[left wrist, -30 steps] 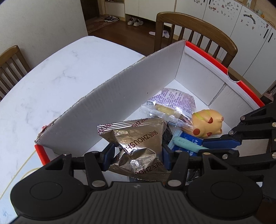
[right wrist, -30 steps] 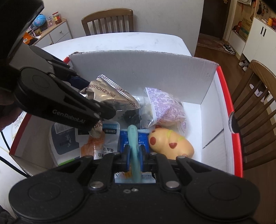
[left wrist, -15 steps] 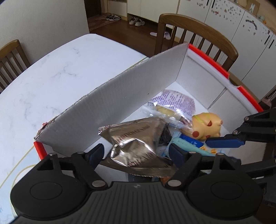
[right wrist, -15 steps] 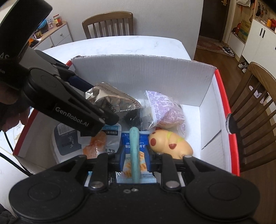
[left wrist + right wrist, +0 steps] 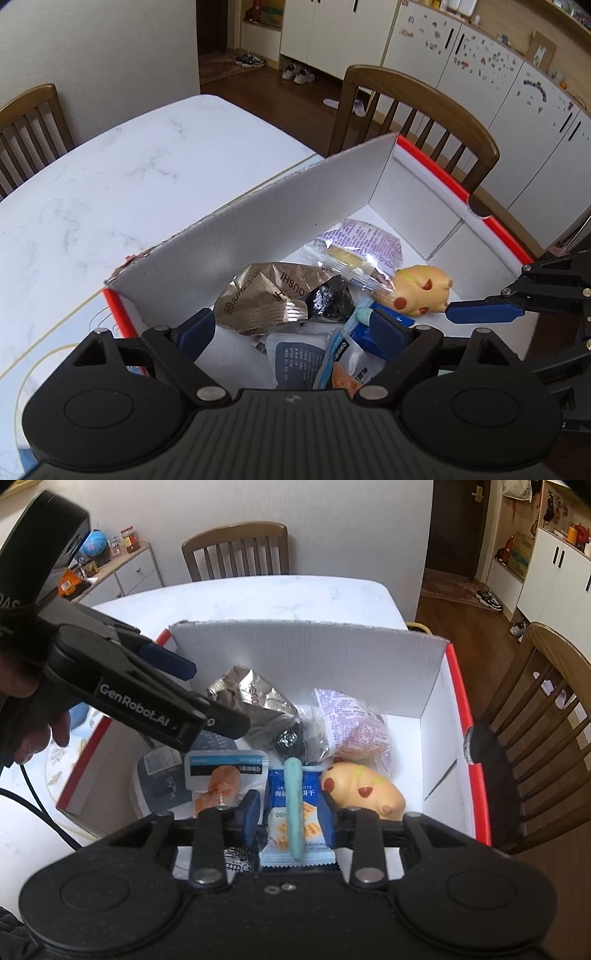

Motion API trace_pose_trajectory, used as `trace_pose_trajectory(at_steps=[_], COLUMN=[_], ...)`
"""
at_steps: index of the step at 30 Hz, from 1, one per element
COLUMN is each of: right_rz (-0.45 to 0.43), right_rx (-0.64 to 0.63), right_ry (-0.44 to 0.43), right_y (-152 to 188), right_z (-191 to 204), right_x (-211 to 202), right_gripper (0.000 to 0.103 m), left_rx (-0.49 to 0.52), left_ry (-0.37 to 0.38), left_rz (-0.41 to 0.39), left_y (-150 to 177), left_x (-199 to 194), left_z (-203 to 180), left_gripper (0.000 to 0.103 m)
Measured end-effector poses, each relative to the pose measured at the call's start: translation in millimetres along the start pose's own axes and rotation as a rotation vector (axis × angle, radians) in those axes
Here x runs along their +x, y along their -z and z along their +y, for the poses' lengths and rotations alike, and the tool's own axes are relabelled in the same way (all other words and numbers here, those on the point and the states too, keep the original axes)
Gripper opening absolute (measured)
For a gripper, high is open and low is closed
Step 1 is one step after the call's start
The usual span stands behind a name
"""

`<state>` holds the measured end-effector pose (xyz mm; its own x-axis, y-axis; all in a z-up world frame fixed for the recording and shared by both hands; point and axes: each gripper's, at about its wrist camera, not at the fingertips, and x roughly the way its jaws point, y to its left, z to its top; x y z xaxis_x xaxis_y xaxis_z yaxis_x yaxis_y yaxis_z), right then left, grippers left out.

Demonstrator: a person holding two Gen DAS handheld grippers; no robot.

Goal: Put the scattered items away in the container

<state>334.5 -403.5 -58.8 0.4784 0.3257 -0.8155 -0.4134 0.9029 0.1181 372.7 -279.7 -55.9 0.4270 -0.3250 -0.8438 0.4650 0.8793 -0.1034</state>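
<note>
Right now both my claws hang over the box point(image 5: 436, 672), jaws spread, holding nothing: right gripper point(image 5: 290, 814) just above the teal stick point(image 5: 294, 805), left gripper point(image 5: 291, 330) nearby. Foil pouch point(image 5: 264, 297), toy point(image 5: 364, 788) etc. already inside. Table beyond looks bare, so prob. nearly done.

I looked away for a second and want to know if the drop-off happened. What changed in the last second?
The left tool opened and let go of the silver foil packet, which now lies in the white box. The right tool opened and released the teal stick, now lying on the blue snack packet. The yellow toy and purple-print bag stayed put.
</note>
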Motion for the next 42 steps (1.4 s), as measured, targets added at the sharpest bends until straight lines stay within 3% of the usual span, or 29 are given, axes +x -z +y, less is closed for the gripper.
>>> trace_pose_trajectory(at_steps=[10, 24, 33, 37, 42], right_rz=[-0.073, -0.167, -0.229, -0.267, -0.300], right_rx=[0.019, 0.061, 0.082, 0.091, 0.095], right_ry=[-0.002, 0.011, 0.024, 0.019, 0.021], right_y=[2.1, 13.2, 20.5, 25.8, 32.5], right_z=[5.5, 14.6, 23.3, 28.8, 35.4], right_x=[-24.1, -57.5, -73.0, -79.3, -83.7], right_gripper=[0.041, 0.053, 0.065, 0.075, 0.084], left_rx=[-0.045, -0.043, -0.040, -0.046, -0.062], left_ry=[0.007, 0.024, -0.013, -0.015, -0.017], left_rz=[-0.129, -0.231, -0.249, -0.267, -0.283], left_y=[18.7, 50.0, 71.2, 81.2, 92.0], left_x=[-44.6, -99.4, -115.6, -123.2, -130.4], left_z=[-0.2, -16.4, -24.6, -26.4, -25.8], left_gripper=[0.091, 0.091, 0.091, 0.103, 0.103])
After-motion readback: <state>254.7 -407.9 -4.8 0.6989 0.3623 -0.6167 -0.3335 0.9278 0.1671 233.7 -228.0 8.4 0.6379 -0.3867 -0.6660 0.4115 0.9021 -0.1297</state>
